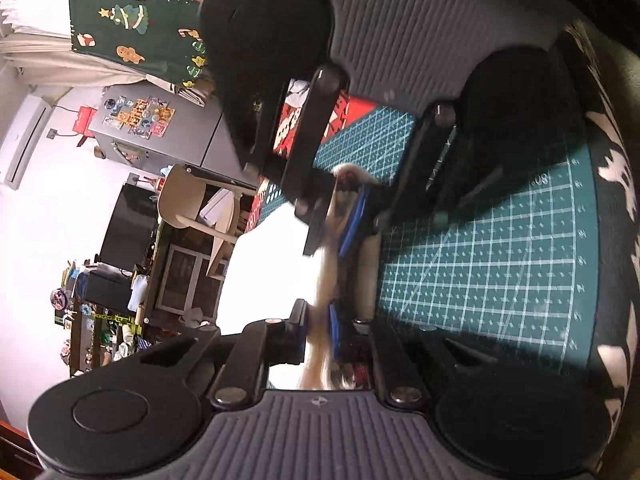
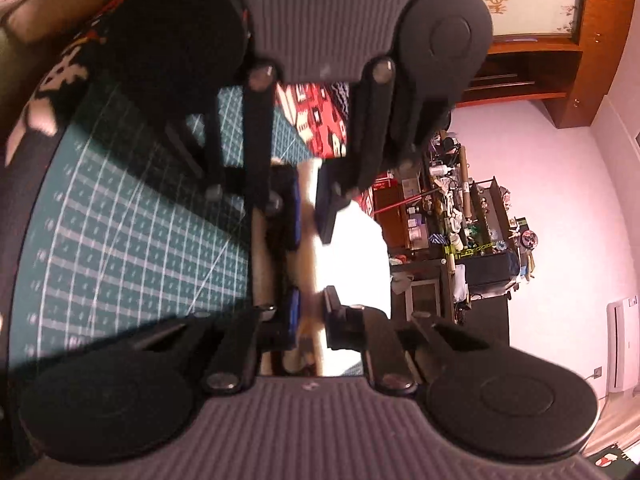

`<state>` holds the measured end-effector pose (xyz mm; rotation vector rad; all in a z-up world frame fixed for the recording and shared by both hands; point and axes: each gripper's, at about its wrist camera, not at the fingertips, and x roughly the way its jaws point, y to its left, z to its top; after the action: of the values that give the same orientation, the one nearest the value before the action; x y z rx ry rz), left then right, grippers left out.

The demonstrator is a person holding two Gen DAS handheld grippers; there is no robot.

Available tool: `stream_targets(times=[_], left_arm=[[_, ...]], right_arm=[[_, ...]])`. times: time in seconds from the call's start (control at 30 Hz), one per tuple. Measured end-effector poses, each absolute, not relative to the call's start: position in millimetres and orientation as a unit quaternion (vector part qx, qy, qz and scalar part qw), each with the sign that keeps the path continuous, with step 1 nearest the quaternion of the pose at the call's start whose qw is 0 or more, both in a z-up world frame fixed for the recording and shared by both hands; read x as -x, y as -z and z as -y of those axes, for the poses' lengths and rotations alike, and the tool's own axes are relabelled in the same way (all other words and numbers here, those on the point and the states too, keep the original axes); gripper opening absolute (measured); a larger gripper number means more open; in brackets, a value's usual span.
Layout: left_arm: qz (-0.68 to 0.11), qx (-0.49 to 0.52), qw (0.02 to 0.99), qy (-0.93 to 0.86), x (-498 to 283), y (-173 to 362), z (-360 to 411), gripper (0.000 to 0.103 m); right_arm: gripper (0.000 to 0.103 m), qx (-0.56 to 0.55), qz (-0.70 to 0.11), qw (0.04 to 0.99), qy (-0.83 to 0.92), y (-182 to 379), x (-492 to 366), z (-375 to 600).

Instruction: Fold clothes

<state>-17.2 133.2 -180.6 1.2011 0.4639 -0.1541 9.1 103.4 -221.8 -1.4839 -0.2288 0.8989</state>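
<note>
A cream-white garment runs as a taut folded edge between two grippers that face each other, with a bright white expanse of it beside them. My left gripper is shut on one end, its blue pad pressed against the cloth. The right gripper comes in from the top of the left wrist view, clamped on the other end. In the right wrist view the same garment sits in my right gripper, and the left gripper grips it from the top. Both views are rolled on their side.
A green cutting mat with a white grid lies under the cloth, also the mat in the right view. A red patterned fabric lies beyond it. A black-and-white patterned tablecloth borders the mat. Cluttered shelves and a chair stand behind.
</note>
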Motion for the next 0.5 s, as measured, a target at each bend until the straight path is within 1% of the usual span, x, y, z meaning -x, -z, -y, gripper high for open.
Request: stream_targets(times=[0.17,0.37,0.4,0.5], left_arm=[[-0.227,-0.557,0.796,0.066,17,177,-138,0.011],[-0.241,-0.550,0.798,0.058,19,172,-143,0.012],[-0.241,-0.549,0.798,0.057,20,170,-143,0.014],[-0.240,-0.538,0.806,0.056,25,161,-145,0.015]], right_arm=[[0.014,0.655,0.084,0.641,-0.391,216,-12,-91],[0.013,0.652,0.041,0.656,-0.378,202,-24,-76],[0.013,0.648,0.039,0.659,-0.379,199,-26,-76],[0.013,0.624,0.032,0.677,-0.389,182,-26,-71]])
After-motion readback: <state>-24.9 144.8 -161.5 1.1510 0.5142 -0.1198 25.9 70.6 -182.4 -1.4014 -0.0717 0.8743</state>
